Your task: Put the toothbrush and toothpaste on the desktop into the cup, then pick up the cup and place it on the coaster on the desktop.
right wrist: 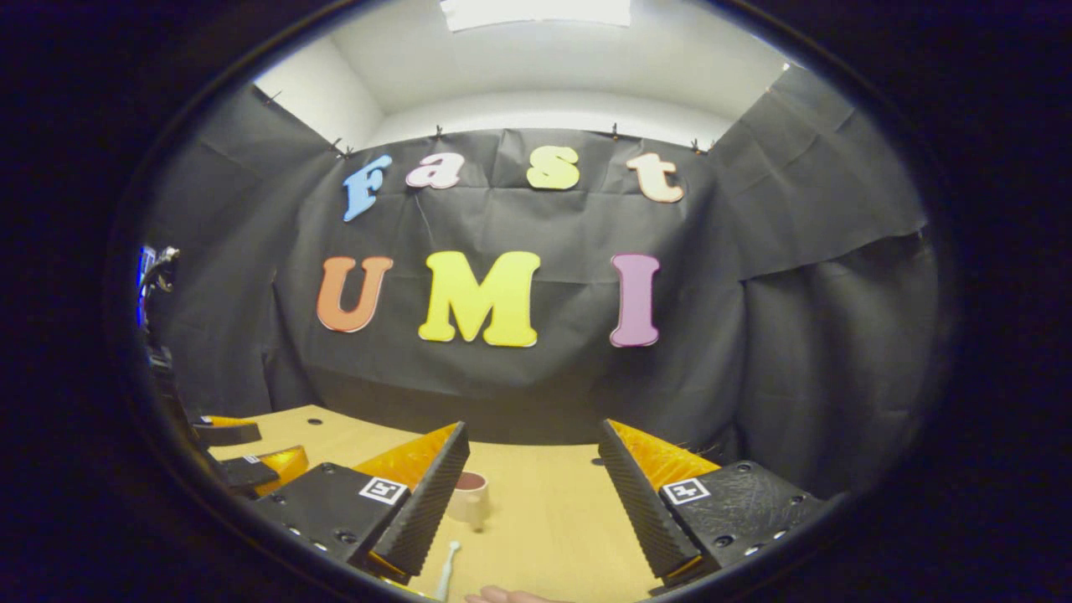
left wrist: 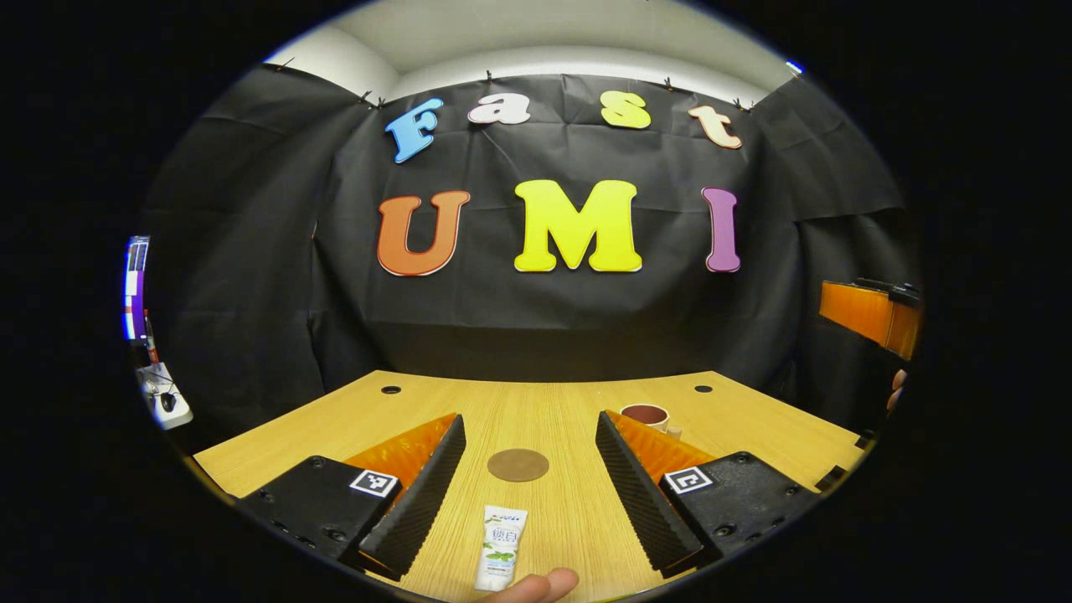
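One toothpaste tube point(left wrist: 501, 548) lies flat on the wooden desktop point(left wrist: 569, 502) between the spread fingers of the left gripper point(left wrist: 528, 490), short of one round brown coaster point(left wrist: 517, 465). One cup point(right wrist: 469, 496) and one white toothbrush point(right wrist: 446, 571) sit ahead of the right gripper point(right wrist: 529, 496), also spread and empty.

Both views look low across the desk point(left wrist: 553, 402), sharing the cup point(right wrist: 469, 496).

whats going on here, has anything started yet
Barely started. A person holds both grippers open above the wooden desk, gripping nothing. The toothpaste lies flat between the left gripper fingers, the brown coaster just beyond it. The toothbrush lies in front of the right gripper, near the cup.
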Demonstrator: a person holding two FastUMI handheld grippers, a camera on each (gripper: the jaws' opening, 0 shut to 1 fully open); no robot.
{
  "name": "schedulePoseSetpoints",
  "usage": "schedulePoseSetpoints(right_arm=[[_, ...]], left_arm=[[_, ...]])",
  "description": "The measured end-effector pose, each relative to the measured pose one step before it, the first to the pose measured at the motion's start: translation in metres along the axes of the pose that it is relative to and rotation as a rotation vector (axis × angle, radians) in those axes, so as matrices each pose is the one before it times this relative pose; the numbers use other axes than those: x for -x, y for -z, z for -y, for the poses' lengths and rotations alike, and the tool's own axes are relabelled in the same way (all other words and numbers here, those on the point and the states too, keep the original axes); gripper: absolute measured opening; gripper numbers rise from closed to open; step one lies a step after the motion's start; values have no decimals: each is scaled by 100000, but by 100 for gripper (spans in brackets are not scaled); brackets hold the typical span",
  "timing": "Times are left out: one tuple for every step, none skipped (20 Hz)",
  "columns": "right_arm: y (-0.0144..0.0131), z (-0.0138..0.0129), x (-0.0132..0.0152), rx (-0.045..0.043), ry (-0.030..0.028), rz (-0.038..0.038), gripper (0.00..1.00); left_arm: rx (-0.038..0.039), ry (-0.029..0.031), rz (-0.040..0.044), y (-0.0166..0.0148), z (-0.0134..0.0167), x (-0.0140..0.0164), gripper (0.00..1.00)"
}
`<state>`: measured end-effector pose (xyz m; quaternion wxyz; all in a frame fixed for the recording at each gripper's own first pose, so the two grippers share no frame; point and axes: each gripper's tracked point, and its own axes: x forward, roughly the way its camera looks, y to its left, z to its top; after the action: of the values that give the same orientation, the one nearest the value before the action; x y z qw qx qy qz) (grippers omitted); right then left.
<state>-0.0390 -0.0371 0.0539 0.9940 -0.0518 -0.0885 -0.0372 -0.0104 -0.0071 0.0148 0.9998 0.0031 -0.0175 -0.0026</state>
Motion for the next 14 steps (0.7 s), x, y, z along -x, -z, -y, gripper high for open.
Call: schedulePoseSetpoints(right_arm=[[-476,985,284,800,2037,1972,96],[-625,1367,287,1102,2868,2833,95],[-684,1131,308,265,1674,2511,95],[-658,788,337,-882,956,2802,95],[-125,420,115,-1313,399,329,94],[301,60,20,93,32,-519,94],[104,80,47,1849,909,23,95],[-17,-519,148,2770,-88,39,95],[-381,-1296,366,2728,-1417,823,96],[-534,-1726,400,2169,-2660,1312,95],[-351,-1788,131,1725,-2460,1023,96],[-121,-1396,192,1311,-1807,59,95],[110,-1319,45,493,-1611,-311,94],[48,-1401,116,-547,-1906,-456,94]], left_arm=[[576,548,-93,188,528,-49,99],[343,1103,-758,199,703,-40,99],[-126,1041,-1079,337,573,108,99],[-368,959,-811,259,584,110,99],[-621,762,-258,122,470,71,99],[-955,360,-92,91,249,-14,94],[-657,124,-75,104,174,-32,99],[-325,181,-349,153,15,-22,99],[204,-26,-97,76,-256,47,99],[475,-297,-170,75,-230,54,99],[579,-614,-171,75,-451,-94,99],[725,-1123,236,-71,-616,63,99],[575,-1405,416,-15,-821,97,99],[312,-1193,83,23,-713,-30,99]])
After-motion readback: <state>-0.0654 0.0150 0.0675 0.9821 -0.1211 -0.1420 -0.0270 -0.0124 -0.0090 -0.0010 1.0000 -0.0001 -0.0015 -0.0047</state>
